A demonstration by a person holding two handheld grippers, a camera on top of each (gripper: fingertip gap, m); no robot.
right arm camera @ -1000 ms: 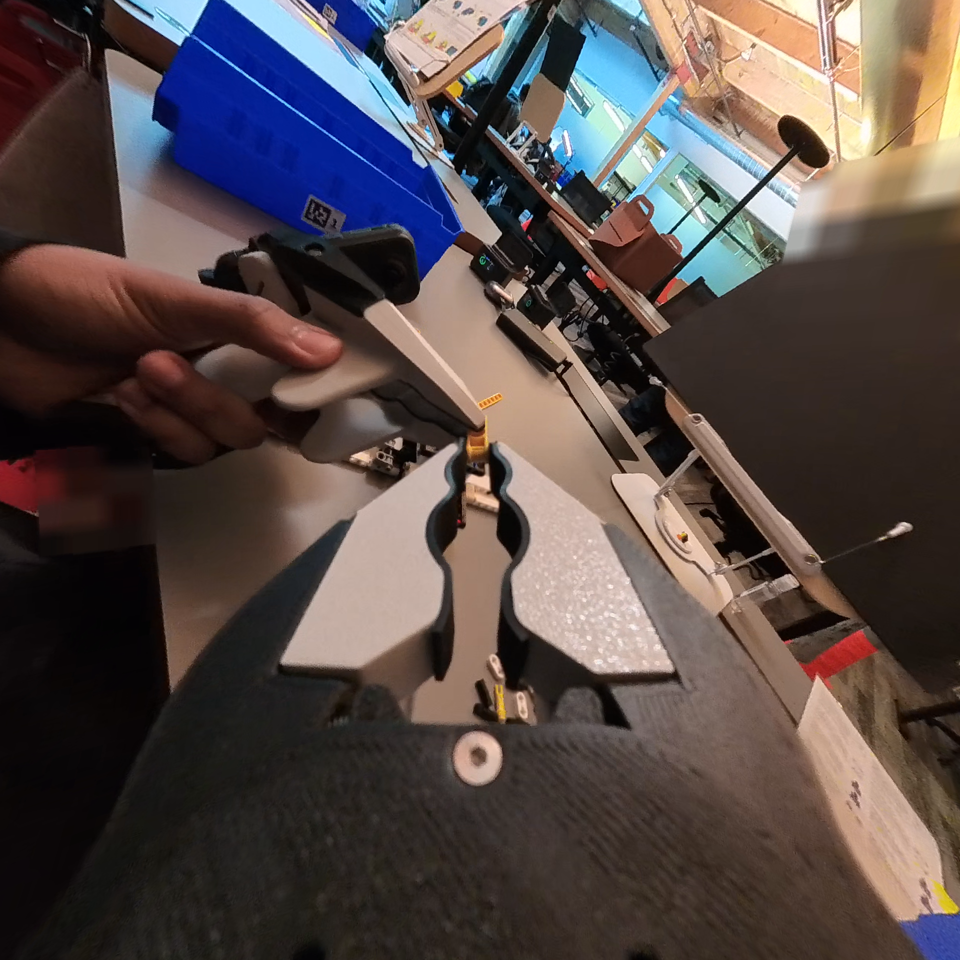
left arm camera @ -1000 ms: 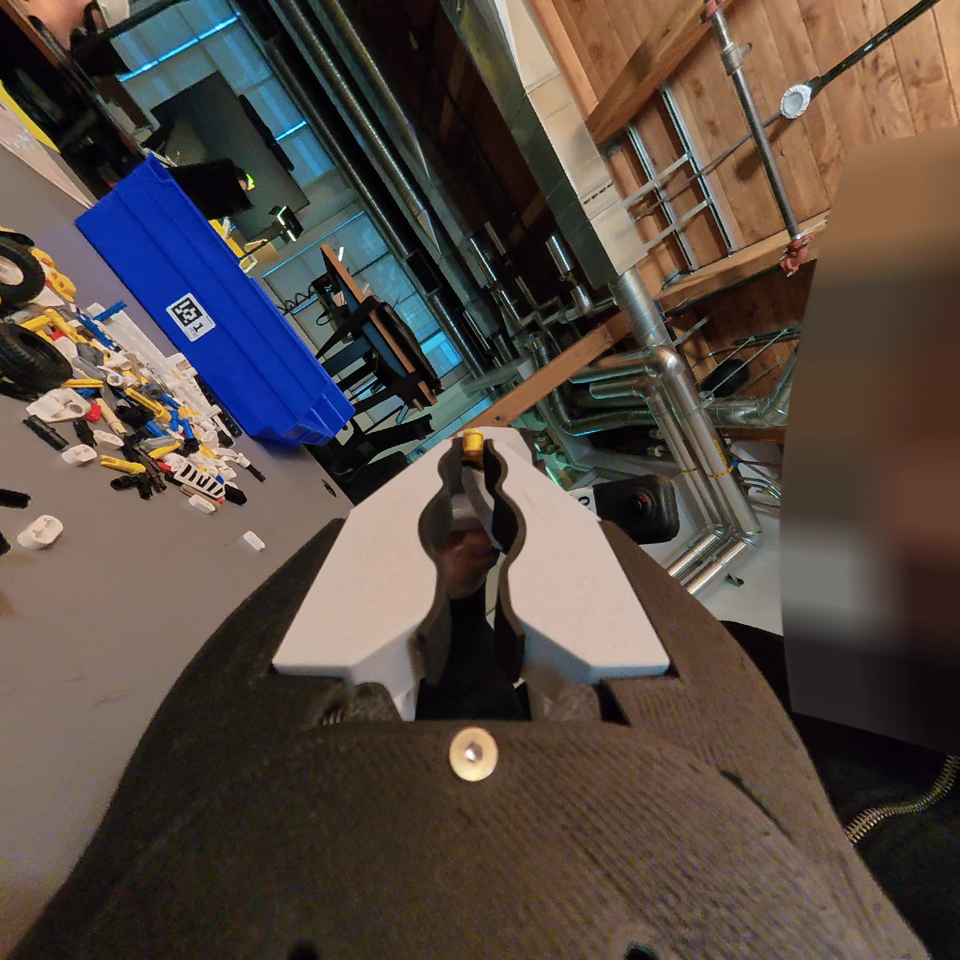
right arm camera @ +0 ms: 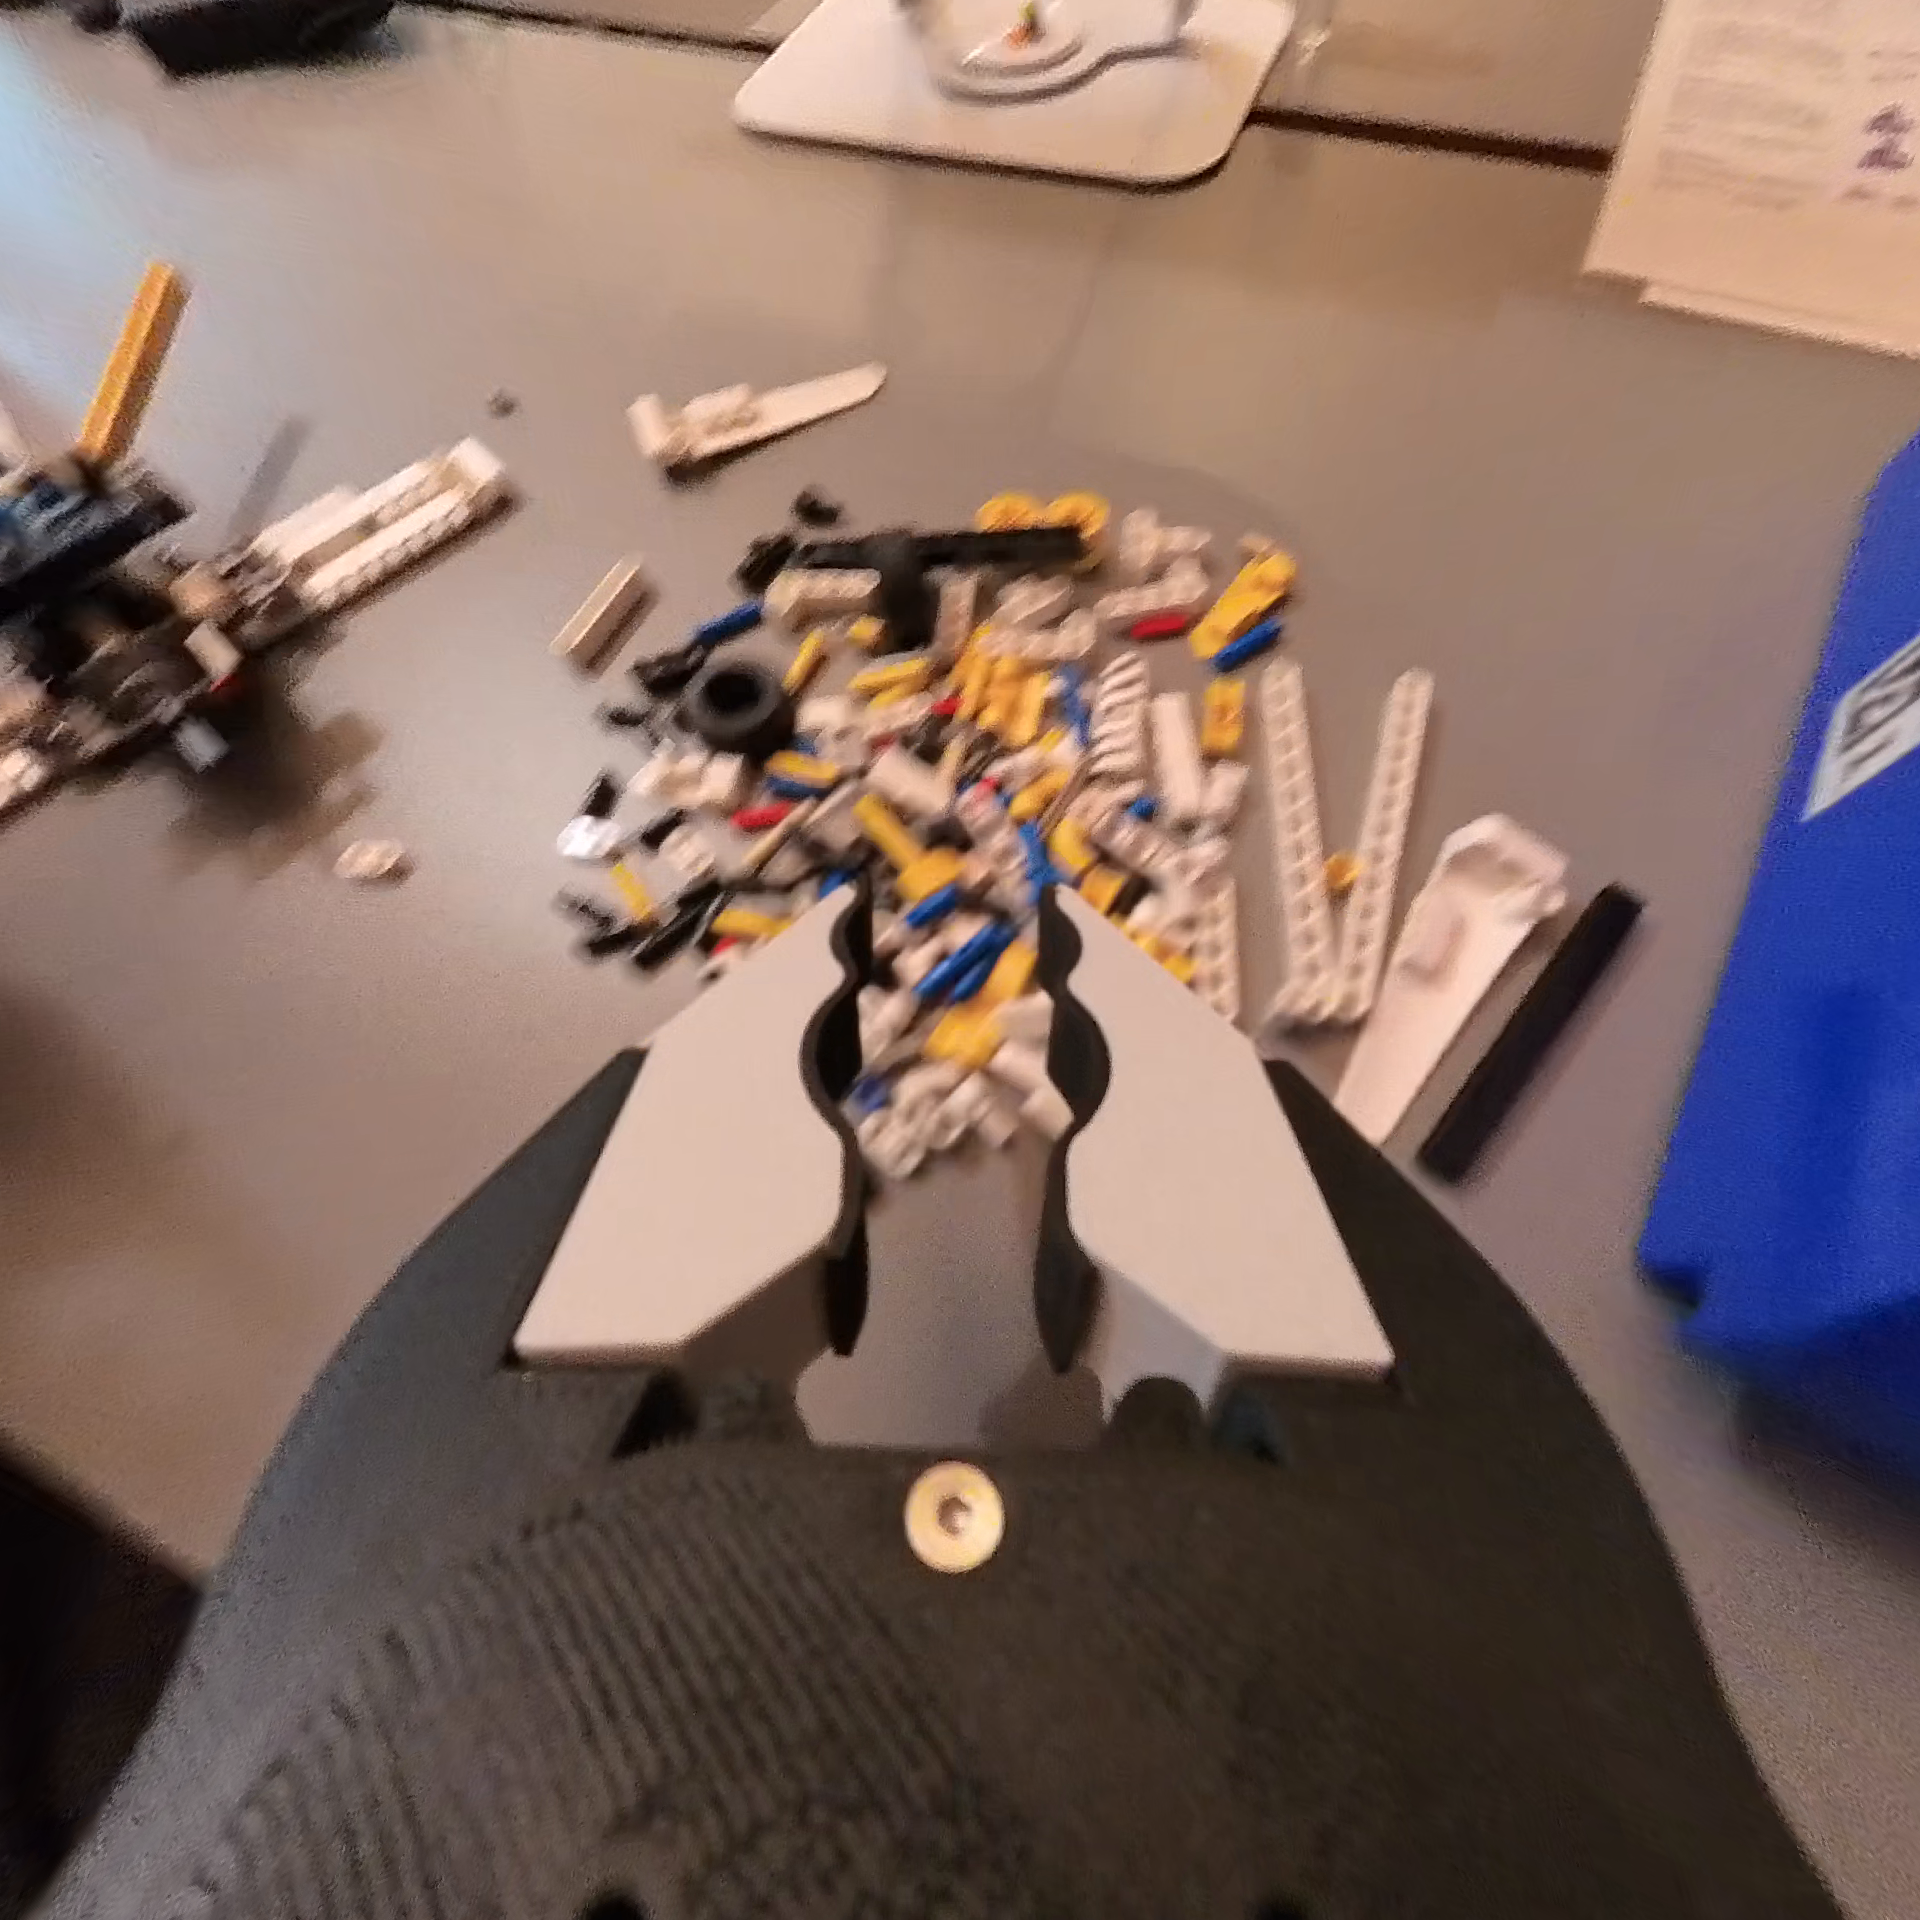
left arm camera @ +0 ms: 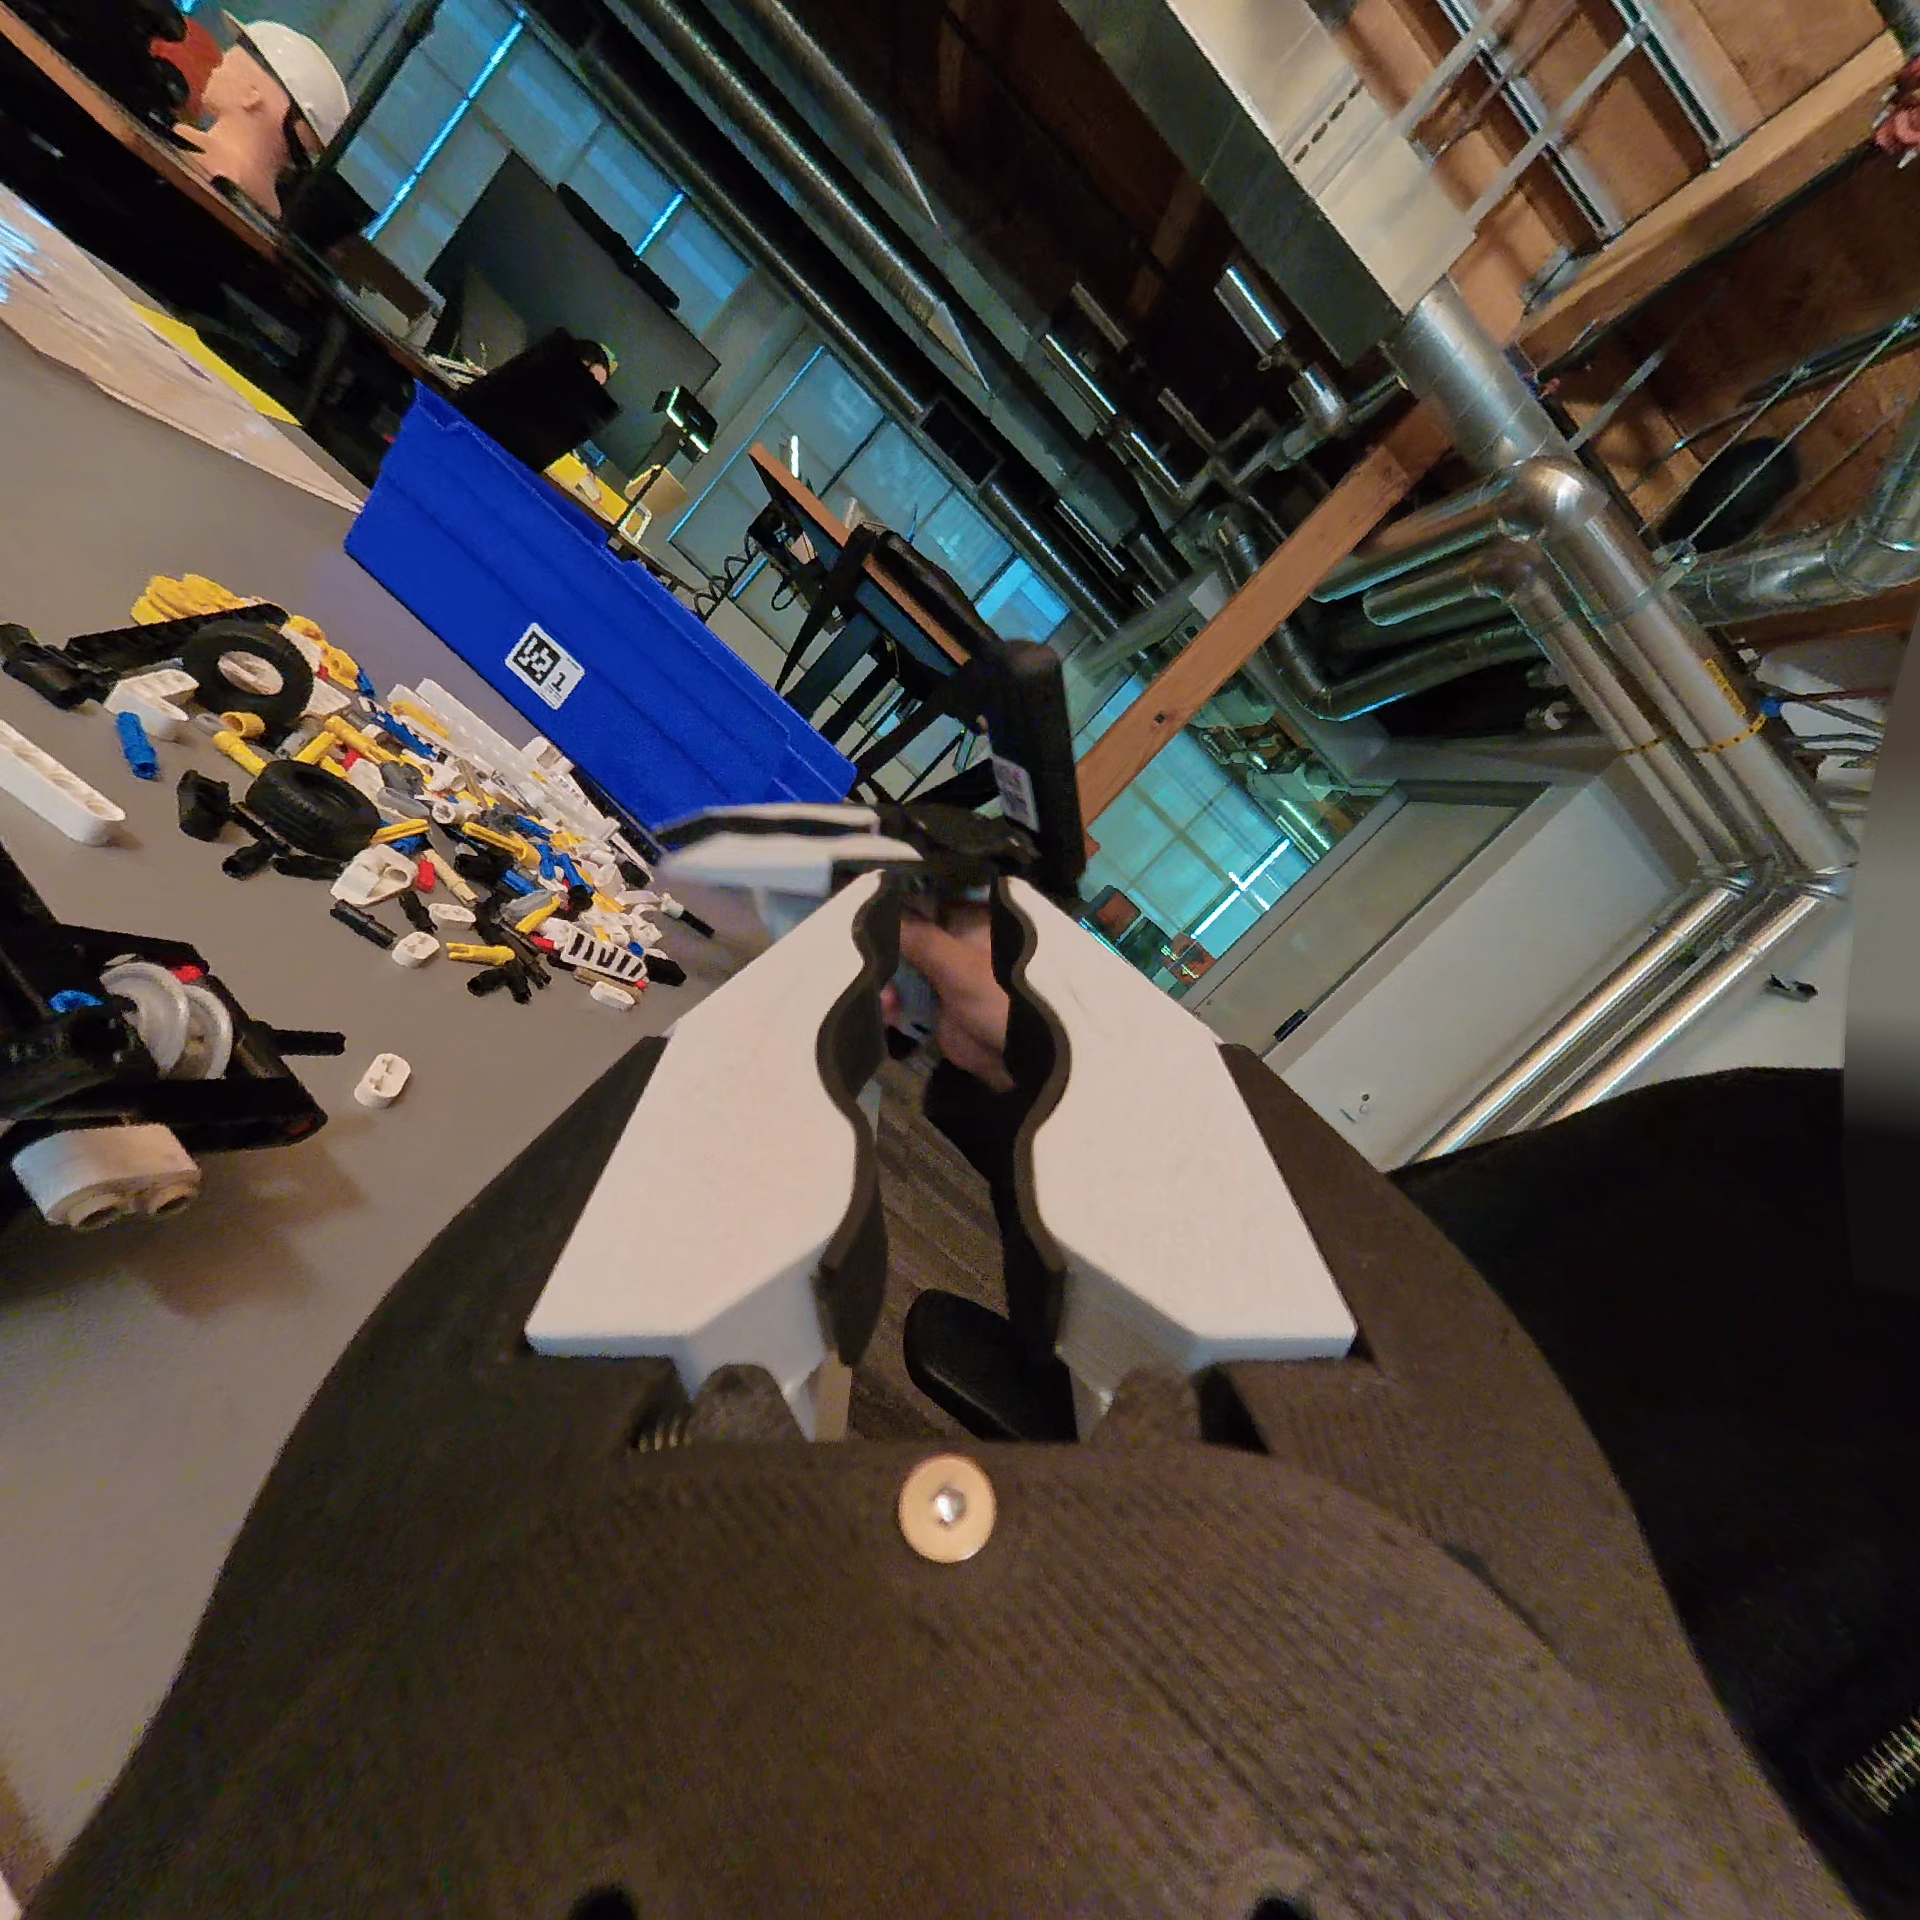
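My left gripper is open with nothing between its pads, raised off the grey table. Through its gap I see a hand holding my right gripper, whose white fingers point left over the pile of small bricks. In the blurred right wrist view my right gripper is open and hovers above the same pile of yellow, blue, white and black pieces. A yellow piece lies in the pile just beyond its tips. Nothing is held.
A blue bin stands behind the pile and shows at the right. A partly built black model sits at the left. Long white beams, a black tyre, a white tray and paper sheets lie around. Some 25 centimeters of space lies between my two pairs of fingers. About 4 centimeters separates my right fingertips from the yellow piece.
Both grippers were shut together on a small yellow piece a second ago. Both have opened and it is gone from their tips. The right gripper has swung down over the pile.
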